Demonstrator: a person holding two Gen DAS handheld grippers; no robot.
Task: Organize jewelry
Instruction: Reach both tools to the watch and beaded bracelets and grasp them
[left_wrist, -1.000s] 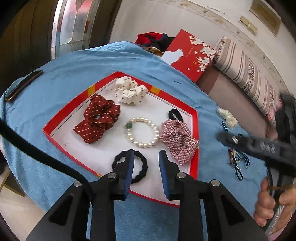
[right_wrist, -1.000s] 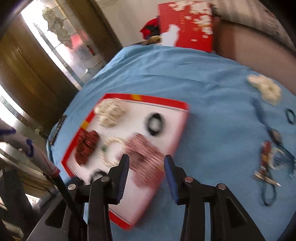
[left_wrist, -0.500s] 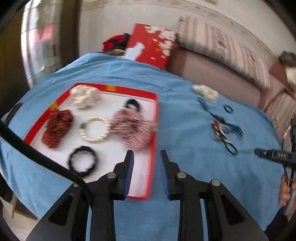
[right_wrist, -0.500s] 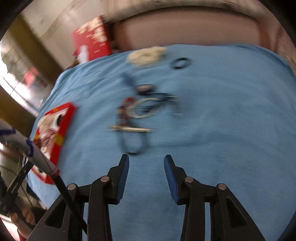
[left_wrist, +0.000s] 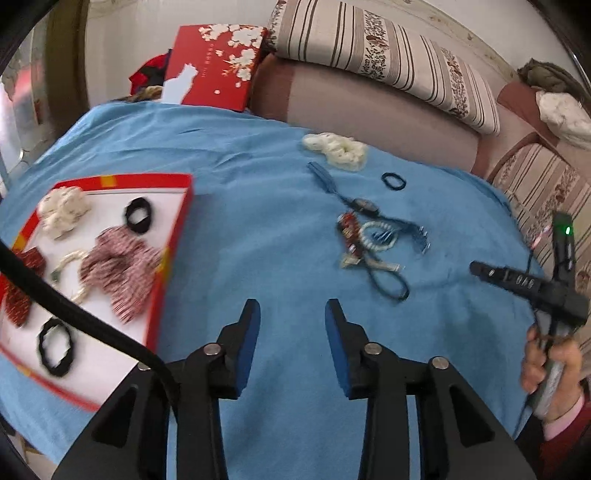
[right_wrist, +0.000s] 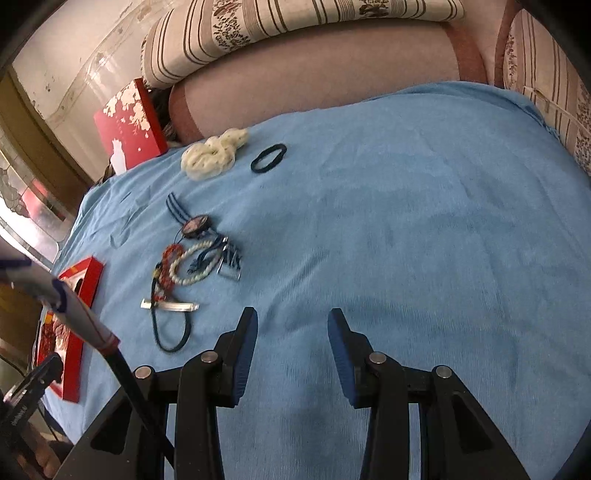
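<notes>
The left gripper (left_wrist: 292, 317) hangs over bare blue cloth (left_wrist: 258, 240) that covers the counter; its jaws are opening, moderately apart, with nothing between them. The right gripper (right_wrist: 291, 325) has its jaws about as far apart, also empty, over the same cloth. In the left wrist view, a hand (left_wrist: 550, 365) at the right edge grips the handle of the other gripper.

To the left lies a shallow red-rimmed tray (left_wrist: 177, 236) with a white floor. In it, nearest, is a black wavy hair tie (left_wrist: 55, 347), then a red-and-white checked scrunchie (left_wrist: 122, 269) by the right rim, a pearl bracelet (left_wrist: 70, 266) beside it, a dark red dotted scrunchie (left_wrist: 20, 295) at the left edge, a second black hair tie (left_wrist: 138, 215) and a cream dotted scrunchie (left_wrist: 62, 210) farthest back.

Out on the cloth, well apart from the tray, sits a tangled heap of jewelry (left_wrist: 373, 240): a pale bead bracelet, red beads, a silver hair clip, dark cords. Beyond it lie a thin black hair band (left_wrist: 393, 181) and a cream scrunchie (left_wrist: 336, 149). A red flowered box (left_wrist: 214, 66) stands at the far edge against a striped sofa (left_wrist: 388, 55).
</notes>
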